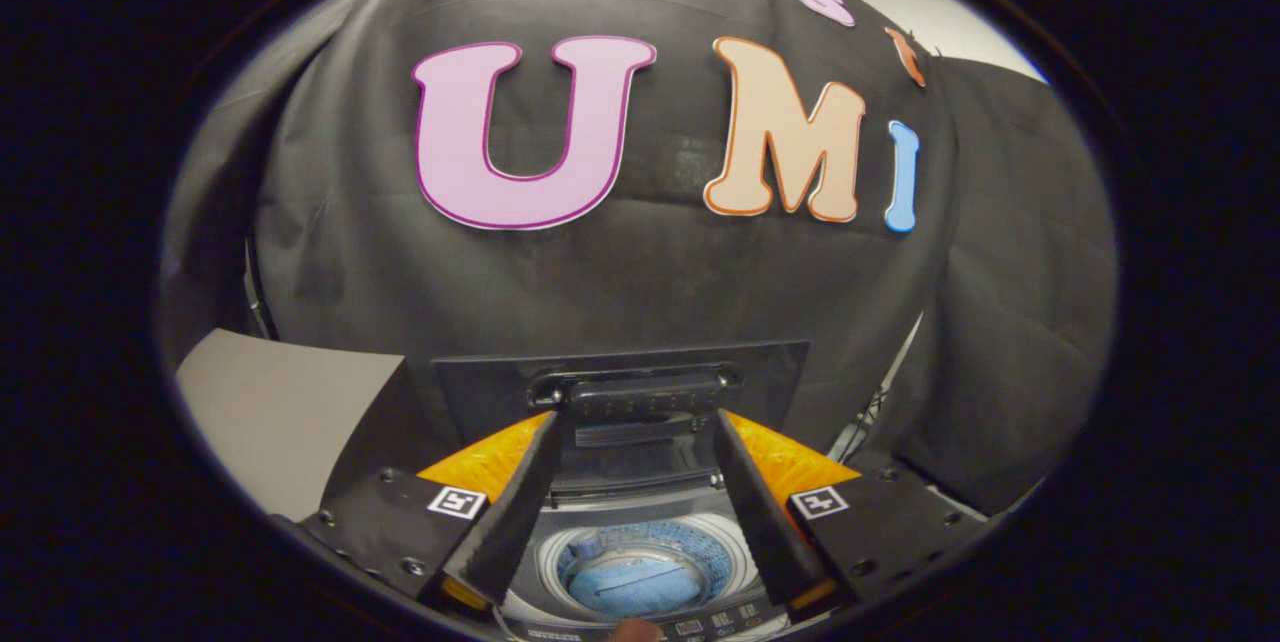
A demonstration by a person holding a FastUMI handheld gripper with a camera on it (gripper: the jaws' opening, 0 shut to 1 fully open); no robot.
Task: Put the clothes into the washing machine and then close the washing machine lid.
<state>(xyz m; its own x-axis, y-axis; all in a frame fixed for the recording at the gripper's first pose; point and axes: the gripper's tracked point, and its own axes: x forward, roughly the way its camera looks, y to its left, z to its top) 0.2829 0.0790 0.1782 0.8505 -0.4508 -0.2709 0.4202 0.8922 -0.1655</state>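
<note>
hovering open claw (637,412) at raised washer lid (620,387), black cloth wall (640,272) behind

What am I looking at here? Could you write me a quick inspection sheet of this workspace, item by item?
Surface: nothing seen of a table; a pale floor patch lies beside the machine.
Job's things: top-loading washing machine with its lid raised upright behind the opening; blue clothes lie in the drum.
Clutter: nothing seen.
Grippers: the gripper is open, its fingers spread above the drum, tips at the lid's handle, pressing on nothing.
Cables: thin dark lines beside the machine, possibly cables or a stand; cannot tell.
Surroundings: black cloth wall behind the machine; a fingertip shows near the control panel.
</note>
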